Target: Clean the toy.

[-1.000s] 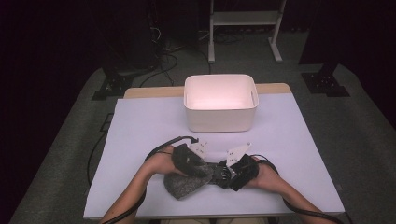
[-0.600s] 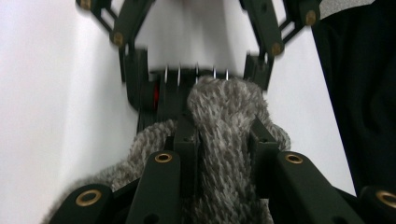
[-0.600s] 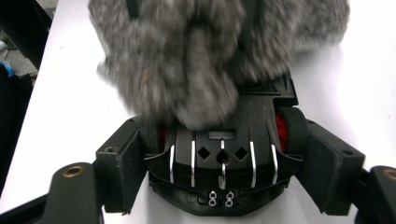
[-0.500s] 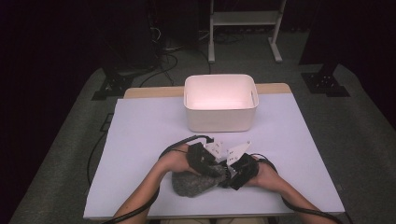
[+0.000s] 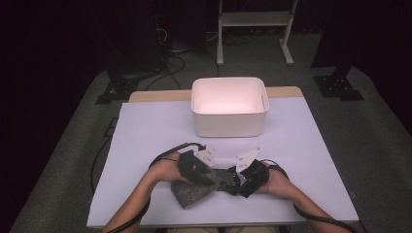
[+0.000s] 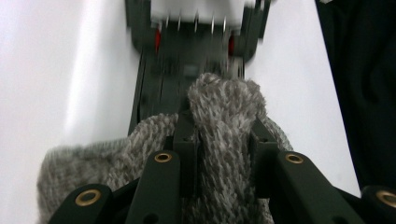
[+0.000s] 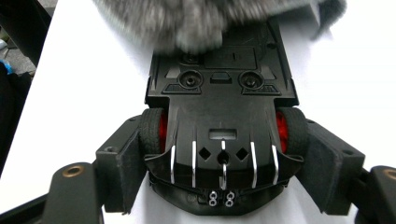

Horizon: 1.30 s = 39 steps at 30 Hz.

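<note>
My right gripper [image 7: 223,163] is clamped across the rear of the toy car [image 7: 223,112], belly up, pads pressing on its two rubber tyres beside the red hubs. Hard plastic chassis, stiff and light, I'd judge; the tyres give grip, so the wheel axle is the right place to hold, while the thin rear fins look snappable. My left gripper [image 6: 224,154] is pinched tight on a fold of the grey knit cloth [image 6: 219,107], jaws nearly together with the wool bunched between them. Cloth is soft, limp, fuzzy, non-slip; any gathered fold holds fine, but it drapes and drags. It lies against the car's far end, probably wiping it, though blur there makes contact hard to confirm.

In the high view both sit at the near table [image 5: 145,126] edge, cloth [image 5: 194,191] spread left of the car. Farther off, the white bin [image 5: 228,107] stands well apart.

Versus half a second ago: left hand and cloth bundle have shifted slightly left; right hand unchanged.
</note>
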Tool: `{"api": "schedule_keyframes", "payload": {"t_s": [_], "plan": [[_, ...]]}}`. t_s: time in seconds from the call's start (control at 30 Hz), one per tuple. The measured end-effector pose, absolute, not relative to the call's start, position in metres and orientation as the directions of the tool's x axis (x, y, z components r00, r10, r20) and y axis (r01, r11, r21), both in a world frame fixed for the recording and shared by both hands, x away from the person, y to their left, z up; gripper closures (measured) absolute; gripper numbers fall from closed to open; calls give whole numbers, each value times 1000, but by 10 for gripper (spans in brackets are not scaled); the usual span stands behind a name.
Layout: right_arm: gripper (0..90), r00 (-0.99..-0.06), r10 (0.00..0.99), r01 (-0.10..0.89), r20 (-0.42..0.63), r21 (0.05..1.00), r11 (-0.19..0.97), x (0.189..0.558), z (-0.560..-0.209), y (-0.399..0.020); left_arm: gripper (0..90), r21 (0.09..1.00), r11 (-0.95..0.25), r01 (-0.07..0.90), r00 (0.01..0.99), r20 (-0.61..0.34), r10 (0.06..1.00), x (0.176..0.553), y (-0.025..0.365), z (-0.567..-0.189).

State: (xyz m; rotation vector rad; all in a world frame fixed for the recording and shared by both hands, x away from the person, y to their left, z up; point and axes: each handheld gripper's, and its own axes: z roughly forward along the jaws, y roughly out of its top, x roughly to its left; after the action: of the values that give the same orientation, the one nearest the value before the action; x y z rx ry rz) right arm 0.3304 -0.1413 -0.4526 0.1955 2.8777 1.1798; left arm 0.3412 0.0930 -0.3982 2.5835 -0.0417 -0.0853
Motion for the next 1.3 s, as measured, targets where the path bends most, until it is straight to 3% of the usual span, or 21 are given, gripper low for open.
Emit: {"api": "schedule_keyframes", "payload": {"t_s": [0.47, 1.0, 1.3], "plan": [[237, -993, 114, 106, 34, 695, 711, 333, -453, -142, 711, 495, -865, 79, 997, -44, 65, 349, 143, -397], [233, -993, 121, 99, 16, 692, 715, 331, -452, -139, 711, 501, -865, -40, 995, -57, -78, 349, 74, -397], [181, -983, 158, 176, 88, 680, 712, 335, -452, -138, 712, 512, -858, -39, 995, -57, -80, 346, 74, -399]]}}
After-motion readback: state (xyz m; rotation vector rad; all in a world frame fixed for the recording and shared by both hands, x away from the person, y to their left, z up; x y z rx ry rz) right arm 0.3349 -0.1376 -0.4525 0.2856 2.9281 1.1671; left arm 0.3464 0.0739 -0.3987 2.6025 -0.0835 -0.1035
